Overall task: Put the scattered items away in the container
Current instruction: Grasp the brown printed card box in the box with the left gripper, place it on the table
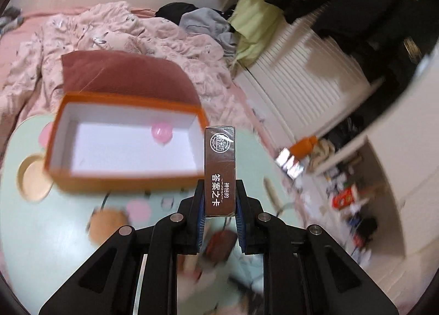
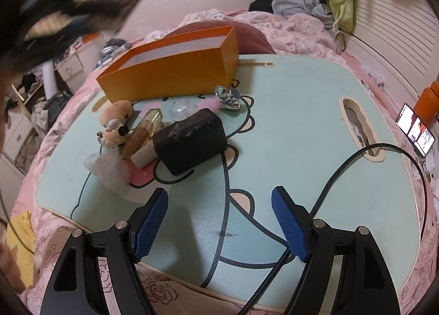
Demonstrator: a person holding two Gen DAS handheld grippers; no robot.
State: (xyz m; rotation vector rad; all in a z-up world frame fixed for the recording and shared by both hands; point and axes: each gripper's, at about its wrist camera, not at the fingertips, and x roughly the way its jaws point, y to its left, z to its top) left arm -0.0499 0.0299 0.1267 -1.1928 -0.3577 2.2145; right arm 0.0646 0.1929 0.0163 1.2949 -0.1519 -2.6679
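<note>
**Card box in my left claw, orange container just beyond**

My left gripper (image 1: 220, 205) is clenched on a slim brown cardboard card box with white printed characters (image 1: 220, 169). The blue ribbed pads press its two long sides, and the box stands up between them, its top end level with the near right corner of the rectangular orange cardboard container with a white lining (image 1: 82, 177). That container is open-topped, with crisp edges and smooth walls. Inside it a small glossy pink ball (image 1: 161, 134) lies against the far wall.

The left view is smeared with blur: a tan plush shape below the container and reddish things under my fingers are too soft to name.

My right gripper (image 2: 219, 221) points down at the pale mint lap table with a cartoon print (image 2: 301, 123), jaws spread wide with nothing between them. A black braided cable (image 2: 329, 175) loops past its right finger.

On the table sit a black rounded hard case with a scuffed lid (image 2: 190, 140), a clear amber glass bottle (image 2: 145, 131), a shiny chrome spinning top (image 2: 228, 96), a small tan plush dog (image 2: 115, 123) and crumpled clear plastic wrap (image 2: 109, 166). At the right view's upper left, a dark blurred streak hides that corner.
</note>
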